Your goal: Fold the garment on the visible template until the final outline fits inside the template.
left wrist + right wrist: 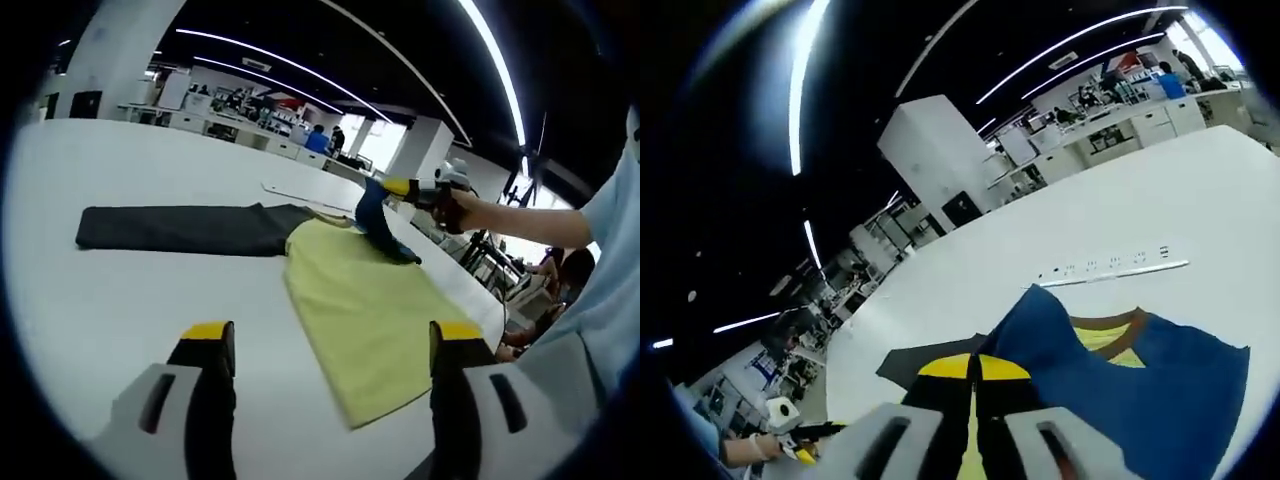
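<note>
My left tongs [332, 352] gape empty over worktop [120, 300] | right tongs [974, 368] pinch blue garment [1120, 400] above yellow template [370, 310]

- One garment [190, 228] of dark blue-grey cloth with a yellow-green panel, spread across the middle of the table.
- One large white table [110, 300], running from near to far.
- Two grippers with black, yellow-tipped jaws: the left gripper [333, 345] near, jaws spread apart; the right gripper [973, 368] far right, jaws pressed together on a fold of the garment.
- One long white strip [1112, 270] with small dark marks, lying on the far part of the table.
- One white square pillar [936, 160], far left beyond the table.
</note>
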